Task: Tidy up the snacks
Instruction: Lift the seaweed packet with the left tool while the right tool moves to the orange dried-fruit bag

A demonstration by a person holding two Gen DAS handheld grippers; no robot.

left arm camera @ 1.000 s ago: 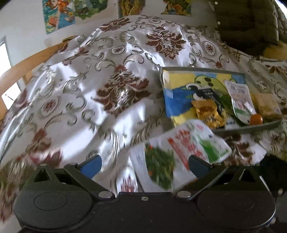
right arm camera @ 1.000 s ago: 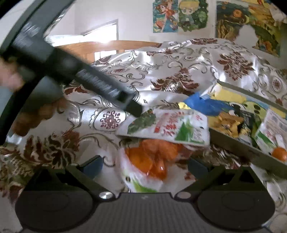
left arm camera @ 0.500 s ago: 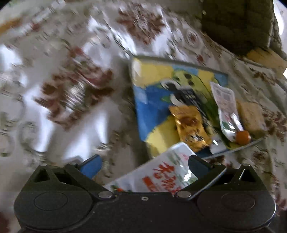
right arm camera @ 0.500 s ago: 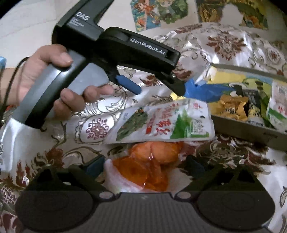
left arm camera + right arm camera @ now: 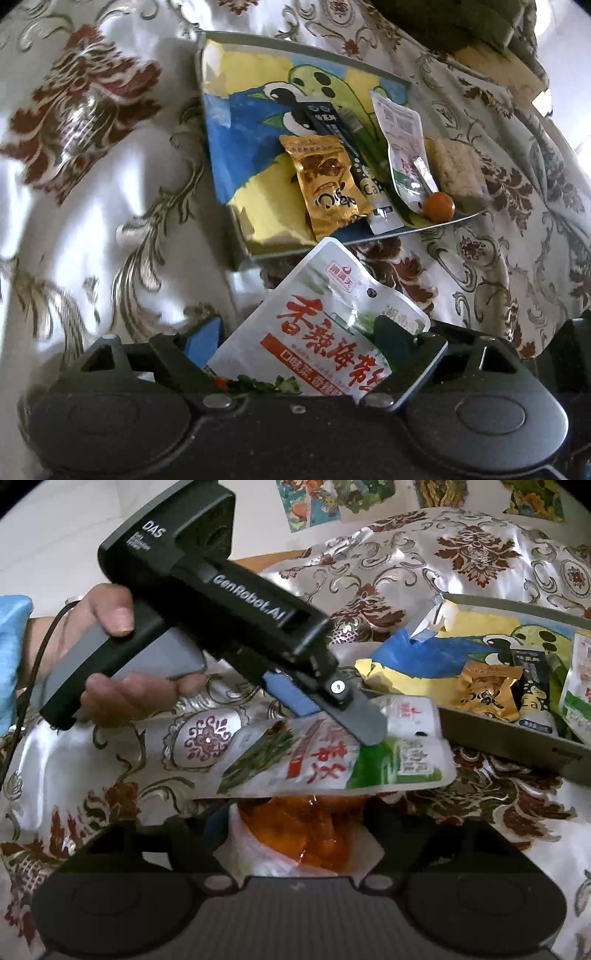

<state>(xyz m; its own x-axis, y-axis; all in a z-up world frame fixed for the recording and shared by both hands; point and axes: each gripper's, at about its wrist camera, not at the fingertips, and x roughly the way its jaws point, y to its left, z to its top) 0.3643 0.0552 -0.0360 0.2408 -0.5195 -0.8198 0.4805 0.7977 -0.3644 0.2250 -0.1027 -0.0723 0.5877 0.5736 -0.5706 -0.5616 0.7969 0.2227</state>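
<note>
Left gripper (image 5: 295, 332) grasping one seaweed packet (image 5: 317, 332) | right gripper (image 5: 291, 819) clenched around one orange packet (image 5: 295, 834) | tray (image 5: 236, 229): six snacks

A home – damask tablecloth (image 5: 461, 554), cartoon posters (image 5: 310, 502) on wall.

Black gripper (image 5: 325, 716), blue-padded fingers (image 5: 288, 696)

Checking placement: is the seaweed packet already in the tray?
No, the seaweed packet sits in the left gripper, short of the tray.
</note>
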